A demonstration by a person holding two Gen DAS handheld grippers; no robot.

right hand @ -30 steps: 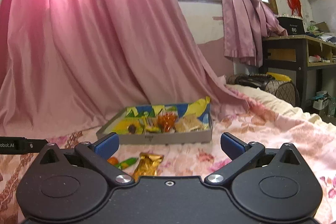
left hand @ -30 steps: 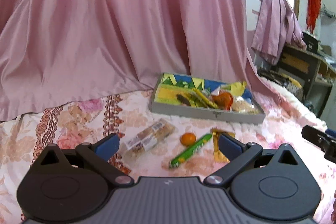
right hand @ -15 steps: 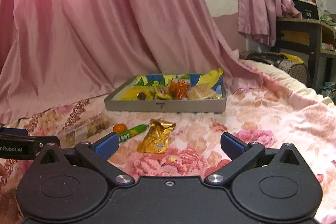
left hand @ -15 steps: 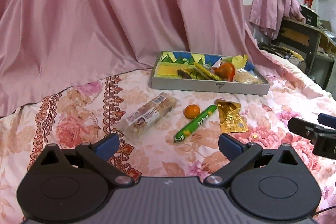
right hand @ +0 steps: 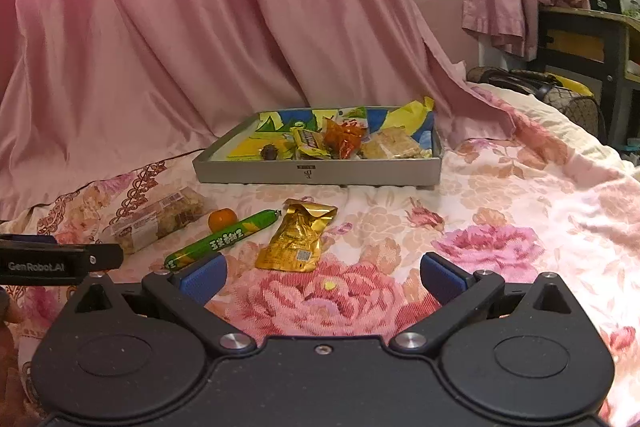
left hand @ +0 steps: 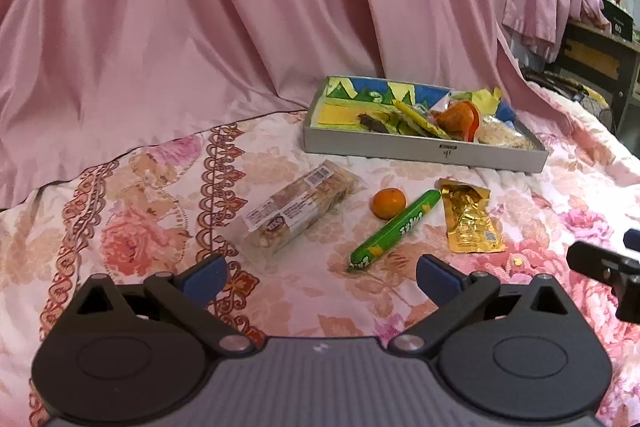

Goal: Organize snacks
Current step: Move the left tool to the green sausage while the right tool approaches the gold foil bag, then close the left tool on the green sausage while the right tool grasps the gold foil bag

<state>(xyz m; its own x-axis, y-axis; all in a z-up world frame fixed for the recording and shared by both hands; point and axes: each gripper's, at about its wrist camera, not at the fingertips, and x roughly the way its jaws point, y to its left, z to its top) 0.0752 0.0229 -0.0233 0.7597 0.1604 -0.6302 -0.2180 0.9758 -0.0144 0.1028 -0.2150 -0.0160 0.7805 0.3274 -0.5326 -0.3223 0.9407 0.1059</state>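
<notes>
On floral bedsheet (right hand: 520, 187), 4 loose snacks in a row: biscuit pack (left hand: 298, 213), orange (left hand: 387, 203), green sausage stick (left hand: 394, 229), gold pouch (right hand: 298, 241). Orange just beside stick. Gray tray (right hand: 316, 173) w/ more snacks behind them, near pink curtain (left hand: 240, 7). Left gripper (left hand: 320, 275) spread wide, empty. Right gripper (right hand: 322, 277) likewise spread, nothing pinched, pouch just ahead.

floral bedspread (left hand: 132, 239): grey tray (left hand: 420, 149), biscuit pack (left hand: 298, 213), orange (left hand: 388, 203), green sausage (left hand: 394, 229), gold pouch (left hand: 470, 219).
</notes>
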